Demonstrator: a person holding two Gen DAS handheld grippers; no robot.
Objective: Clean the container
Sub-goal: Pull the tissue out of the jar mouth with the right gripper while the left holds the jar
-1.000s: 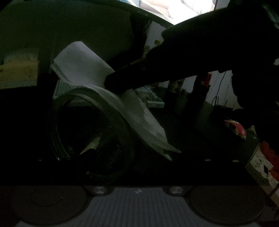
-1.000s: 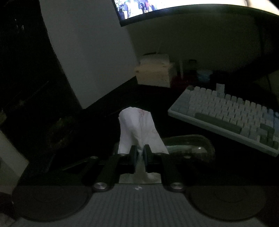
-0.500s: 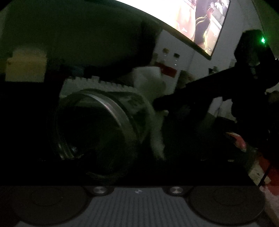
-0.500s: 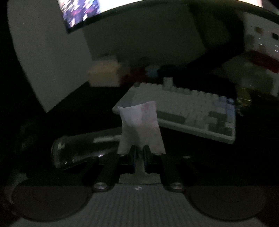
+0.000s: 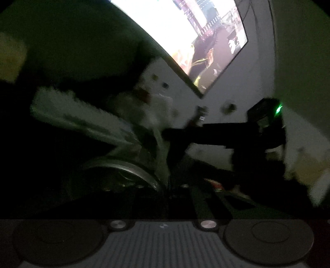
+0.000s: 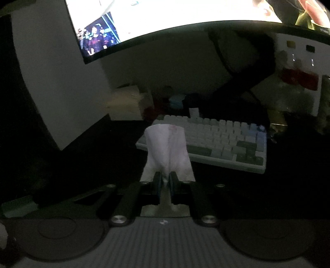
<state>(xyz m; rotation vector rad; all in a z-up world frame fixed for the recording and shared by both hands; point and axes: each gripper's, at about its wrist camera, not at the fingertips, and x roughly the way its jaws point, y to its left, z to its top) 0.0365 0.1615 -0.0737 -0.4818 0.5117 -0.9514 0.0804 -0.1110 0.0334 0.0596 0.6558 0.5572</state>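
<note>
The scene is dark and the left wrist view is blurred. A clear glass jar (image 5: 132,173) lies low in the left wrist view, its rim toward the camera, between my left gripper's dark fingers; the grip itself is hidden in shadow. My right gripper (image 6: 164,179) is shut on a white tissue (image 6: 168,148) that stands up from its fingertips. It also shows in the left wrist view (image 5: 165,134), reaching in from the right, with the tissue (image 5: 160,148) beside the jar's rim. The jar does not show in the right wrist view.
A white keyboard (image 6: 222,140) lies on the dark desk beyond the tissue. A bright curved monitor (image 6: 185,18) hangs above. A tissue box (image 6: 125,101), small bottles (image 6: 297,74) and clutter stand at the back of the desk.
The left wrist view has tilted upward and the jar has dropped lower in it. The right gripper with the tissue has lifted off the jar, which has left its view.
</note>
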